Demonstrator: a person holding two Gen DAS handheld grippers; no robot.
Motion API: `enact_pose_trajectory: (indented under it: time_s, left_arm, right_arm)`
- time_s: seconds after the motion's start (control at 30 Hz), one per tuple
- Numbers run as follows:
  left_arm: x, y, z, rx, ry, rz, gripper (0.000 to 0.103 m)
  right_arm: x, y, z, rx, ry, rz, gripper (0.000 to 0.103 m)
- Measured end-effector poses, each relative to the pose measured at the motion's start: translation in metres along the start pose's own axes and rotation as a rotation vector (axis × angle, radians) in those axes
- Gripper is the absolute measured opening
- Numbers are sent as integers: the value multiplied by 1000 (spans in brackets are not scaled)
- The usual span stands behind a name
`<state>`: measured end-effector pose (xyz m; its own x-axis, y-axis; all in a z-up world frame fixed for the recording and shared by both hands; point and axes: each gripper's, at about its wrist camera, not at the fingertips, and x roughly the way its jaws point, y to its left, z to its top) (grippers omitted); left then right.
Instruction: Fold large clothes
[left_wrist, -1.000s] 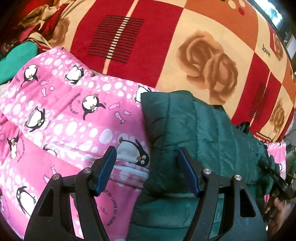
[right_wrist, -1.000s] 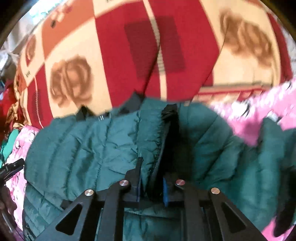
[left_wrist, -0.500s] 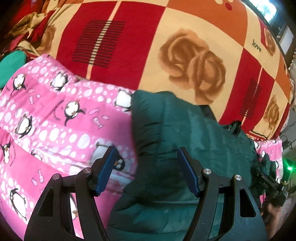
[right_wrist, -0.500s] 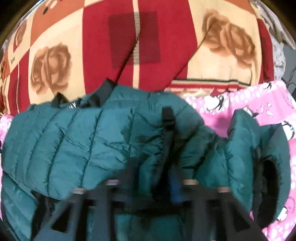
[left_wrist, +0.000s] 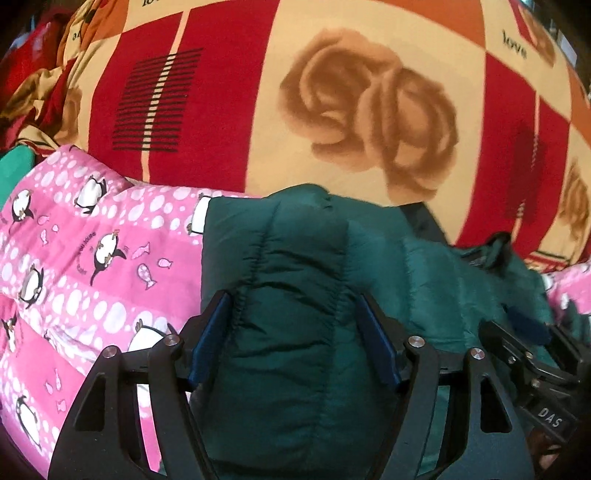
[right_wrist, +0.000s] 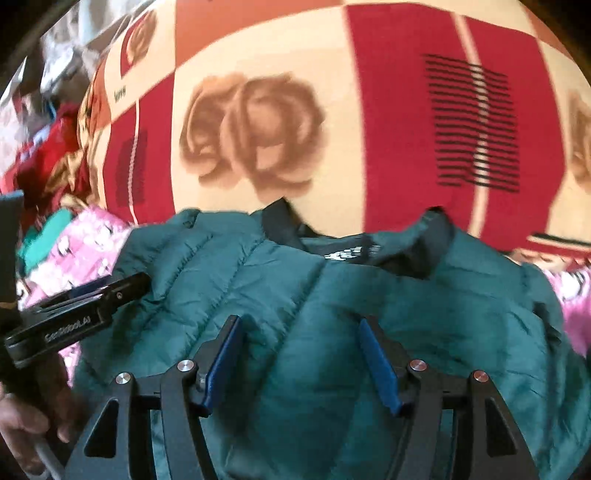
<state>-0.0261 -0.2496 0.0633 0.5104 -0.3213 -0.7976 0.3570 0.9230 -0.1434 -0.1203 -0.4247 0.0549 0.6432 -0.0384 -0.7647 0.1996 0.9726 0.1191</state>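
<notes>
Item: green quilted puffer jacket (right_wrist: 369, 295), flat on the rose-print blanket (right_wrist: 295, 55), collar far from me. My left gripper (left_wrist: 293, 336) and right gripper (right_wrist: 301, 354) stand open above it, jaws just widened, nothing pinched.

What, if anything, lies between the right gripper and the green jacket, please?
Nothing visible does. The right gripper is open directly over the green jacket, its jaws having just been opening, with no fabric pinched between them.

Blanket (left_wrist: 229, 122) bare beyond jacket (left_wrist: 295, 295); pink quilt (left_wrist: 92, 258) crowds left.
</notes>
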Motion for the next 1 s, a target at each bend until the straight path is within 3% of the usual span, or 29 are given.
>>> enact_pose_trajectory:
  time_s: [0.13,0.27,0.47,0.6,0.7,0.77,0.93,1.0]
  left_arm:
    - [17,11,-6,-26,13,5,87]
    - [29,21,-9,-81,42,-25,90]
    - [28,22,-12,-78,27,-28,90]
    - [26,21,-15,-80,15,-25,90]
    - [27,23,-14,-80,3,-18,92]
    - [27,21,-16,-80,0,-22,92]
    - [12,25,-16,-111,32,-66,92]
    - [-7,25,-16,-114,-9,-83,92]
  right_arm:
    - [27,2,-8,-6,16,-43,65]
    - [33,-4,-4,-2,29,-38,66]
    - [-10,-17,-10,10,6,-3,66]
    - [-44,-51,-30,45,-6,-82,66]
    - [-37,-81,-45,93,48,-137,66]
    - [-24,-94,-52,138,74,-94,66]
    - [-31,-89,-52,116,69,-115,66]
    - [-43,-86,-52,119,47,-107,66]
